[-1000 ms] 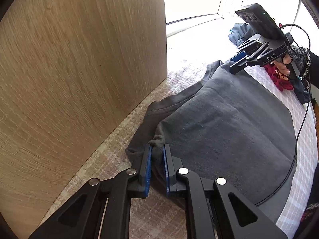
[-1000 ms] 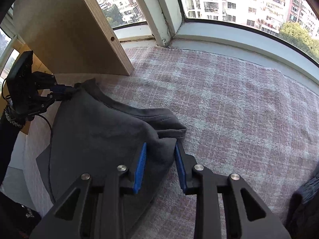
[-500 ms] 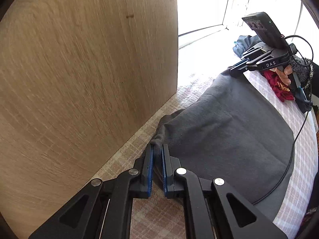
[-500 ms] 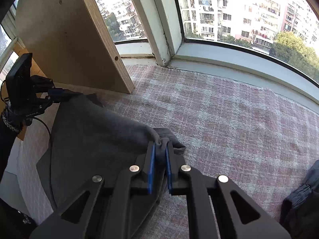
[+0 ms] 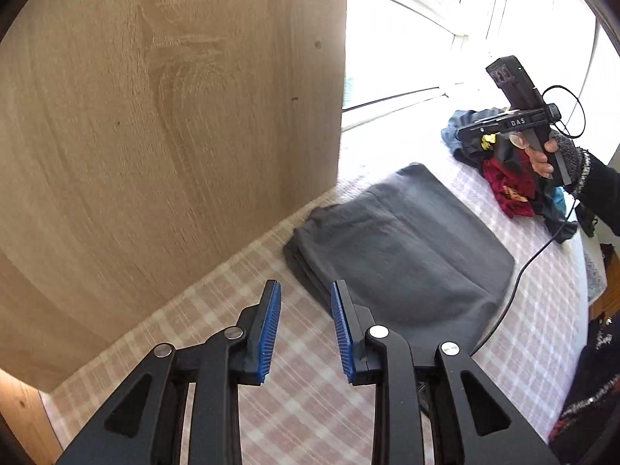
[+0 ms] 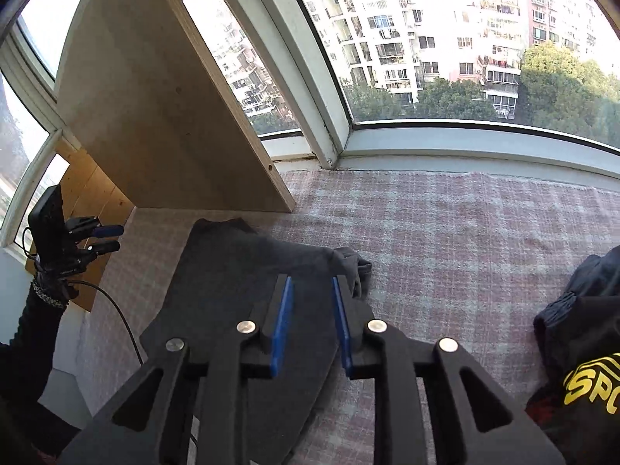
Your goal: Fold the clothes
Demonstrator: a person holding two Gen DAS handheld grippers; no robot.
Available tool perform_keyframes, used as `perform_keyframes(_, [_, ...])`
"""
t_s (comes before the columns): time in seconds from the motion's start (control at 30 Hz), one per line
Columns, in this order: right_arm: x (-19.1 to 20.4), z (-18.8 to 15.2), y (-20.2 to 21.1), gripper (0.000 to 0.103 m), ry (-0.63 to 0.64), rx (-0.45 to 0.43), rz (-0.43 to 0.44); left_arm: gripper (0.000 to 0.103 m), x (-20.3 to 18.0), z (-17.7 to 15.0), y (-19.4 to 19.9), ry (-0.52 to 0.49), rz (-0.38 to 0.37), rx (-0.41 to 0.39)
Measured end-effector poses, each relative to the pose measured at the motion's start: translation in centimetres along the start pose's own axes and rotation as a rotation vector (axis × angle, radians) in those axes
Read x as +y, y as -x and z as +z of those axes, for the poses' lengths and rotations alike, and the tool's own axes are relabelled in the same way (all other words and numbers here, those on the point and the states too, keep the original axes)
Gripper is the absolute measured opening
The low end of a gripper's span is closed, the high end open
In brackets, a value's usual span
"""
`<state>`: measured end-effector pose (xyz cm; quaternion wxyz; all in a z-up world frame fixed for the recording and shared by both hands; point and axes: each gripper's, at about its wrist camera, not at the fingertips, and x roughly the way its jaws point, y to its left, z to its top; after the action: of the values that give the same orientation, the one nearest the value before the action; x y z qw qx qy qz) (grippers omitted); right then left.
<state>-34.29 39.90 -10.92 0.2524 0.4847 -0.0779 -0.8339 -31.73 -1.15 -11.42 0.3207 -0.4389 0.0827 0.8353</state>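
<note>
The left gripper (image 5: 304, 290) hangs with its blue-padded jaws spread and nothing between them, just short of the near edge of the folded grey garment (image 5: 403, 248). The right gripper (image 6: 310, 285) is likewise parted and empty, above the same garment's far end. The garment lies flat on a pink plaid cover (image 6: 465, 240) beside an upright wooden panel (image 5: 174, 116). Only the right wrist view shows the bay window (image 6: 426, 58), apartment blocks and trees outside, and a black garment with yellow lettering (image 6: 581, 348). Only the left wrist view shows the pile of red and blue clothes (image 5: 507, 190) behind the person's hand (image 5: 540, 157).
</note>
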Motion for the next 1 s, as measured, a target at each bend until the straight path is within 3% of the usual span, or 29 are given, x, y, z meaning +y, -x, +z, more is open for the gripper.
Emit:
perform_keyframes(0.1, [1.2, -4.9, 2.3, 0.051, -0.013, -0.014, 0.010, 0.033, -2.5, -3.7, 1.2, 0.023, -0.093, 0.033])
perform_keyframes(0.17, [2.1, -8.2, 3.3, 0.052, -0.017, -0.012, 0.002, 0.033, -4.3, -5.9, 0.4, 0.033, -0.129, 0.075])
perform_keyframes(0.27, [3.7, -13.1, 0.9, 0.052, 0.016, 0.083, -0.049, 0.033, -7.2, -8.3, -2.2, 0.008, -0.126, 0.153])
perform_keyframes(0.43, [5.9, -17.8, -2.7, 0.052, 0.123, 0.179, -0.098, 0.033, -9.9, -9.0, -4.8, -0.036, -0.115, 0.201])
perform_keyframes(0.57, [7.0, -18.5, -4.5, 0.052, 0.226, 0.203, -0.155, 0.033, -10.4, -8.3, -5.7, -0.049, -0.101, 0.206])
perform_keyframes(0.7, [7.2, -18.4, -5.5, 0.052, 0.252, 0.215, -0.126, 0.032, -10.4, -7.7, -6.0, -0.065, -0.115, 0.191])
perform_keyframes(0.77, [7.1, -18.3, -5.7, 0.051, 0.266, 0.214, -0.129, 0.027, -10.3, -7.6, -6.5, -0.072, -0.130, 0.205])
perform_keyframes(0.8, [6.9, -18.2, -5.6, 0.050, 0.263, 0.212, -0.123, 0.018, -10.2, -7.6, -6.6, -0.075, -0.133, 0.209])
perform_keyframes(0.87, [6.3, -17.9, -5.4, 0.036, 0.247, 0.213, -0.108, 0.009, -10.0, -7.7, -6.8, -0.078, -0.143, 0.213])
perform_keyframes(0.9, [6.0, -17.7, -5.2, 0.022, 0.242, 0.219, -0.107, 0.005, -9.8, -7.5, -6.6, -0.075, -0.159, 0.203])
perform_keyframes(1.0, [5.4, -16.9, -4.5, 0.016, 0.240, 0.248, -0.092, 0.003, -10.1, -7.0, -5.6, -0.116, -0.166, 0.185])
